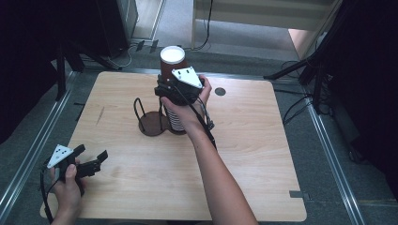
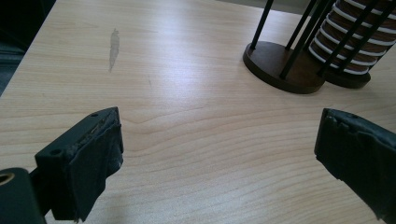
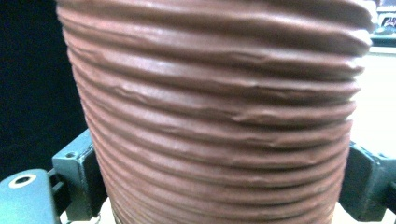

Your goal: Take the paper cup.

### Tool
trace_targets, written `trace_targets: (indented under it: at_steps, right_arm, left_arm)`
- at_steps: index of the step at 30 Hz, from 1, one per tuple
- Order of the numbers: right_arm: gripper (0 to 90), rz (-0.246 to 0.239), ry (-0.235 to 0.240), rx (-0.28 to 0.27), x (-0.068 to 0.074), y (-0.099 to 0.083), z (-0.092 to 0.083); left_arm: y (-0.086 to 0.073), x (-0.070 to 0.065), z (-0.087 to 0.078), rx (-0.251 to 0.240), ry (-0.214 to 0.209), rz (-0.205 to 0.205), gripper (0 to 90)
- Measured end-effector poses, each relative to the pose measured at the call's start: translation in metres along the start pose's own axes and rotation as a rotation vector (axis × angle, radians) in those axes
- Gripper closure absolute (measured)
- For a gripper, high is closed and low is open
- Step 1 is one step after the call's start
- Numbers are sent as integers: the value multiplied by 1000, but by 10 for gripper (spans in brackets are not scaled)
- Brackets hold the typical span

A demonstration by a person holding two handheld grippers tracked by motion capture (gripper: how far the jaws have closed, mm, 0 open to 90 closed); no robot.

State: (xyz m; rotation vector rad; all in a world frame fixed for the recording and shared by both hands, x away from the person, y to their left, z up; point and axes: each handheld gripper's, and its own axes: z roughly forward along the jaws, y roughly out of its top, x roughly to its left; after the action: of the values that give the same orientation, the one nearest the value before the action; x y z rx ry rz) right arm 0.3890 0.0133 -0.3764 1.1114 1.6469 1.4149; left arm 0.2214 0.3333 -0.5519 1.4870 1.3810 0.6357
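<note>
Cup: a brown ribbed paper cup (image 1: 172, 60) with a white inside, upright, mouth up, in the upper middle of the high view; in the right gripper view its ridged wall (image 3: 219, 121) takes up the centre of the frame, close to the lens.
Cup's seat: it is the top of a stack of cups (image 1: 176, 119) with white rims showing as rings, which stands in the holder just below it.
Right tongs: the right tongs (image 1: 176, 91) sit at the cup's side in the upper middle of the high view, held by the right hand (image 1: 192, 101); in the right gripper view (image 3: 219, 186) one black jaw lies against each flank of the cup at the lower corners, so they pinch the cup.
Holder: a dark round-based cup holder (image 1: 152, 123) with thin black upright rods, middle of the high view; an empty bay lies left of the stack; in the left gripper view it (image 2: 285, 65) stands at the upper right.
Left tongs: the left tongs (image 1: 91, 159) are at the lower left of the high view, in the left hand (image 1: 68, 190), well apart from the holder; in the left gripper view (image 2: 219, 163) the jaws are spread wide with bare wood between them.
Surface: a light wood-grain surface (image 1: 253, 154) with rounded corners; a grey smudge (image 2: 113, 46) marks it at the upper left of the left gripper view.
</note>
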Motion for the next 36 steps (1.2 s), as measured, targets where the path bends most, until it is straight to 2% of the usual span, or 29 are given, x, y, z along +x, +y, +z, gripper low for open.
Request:
trace_targets:
  at_steps: [4, 9, 14, 26, 36]
  right_arm:
    - [98, 10, 1, -19, 1, 7, -3]
    - [101, 24, 24, -18, 0, 13, -5]
    - [102, 44, 23, -21, 1, 18, -4]
    - [101, 24, 12, -56, 6, 42, -9]
    - [101, 33, 9, -83, 4, 60, -17]
  left_arm:
    - [0, 0, 0, 0, 1, -2, 19]
    - [0, 0, 0, -1, 0, -3, 19]
    - [0, 0, 0, -1, 0, -1, 19]
    - [0, 0, 0, -4, 4, -6, 19]
    - [0, 1, 0, -4, 2, -6, 18]
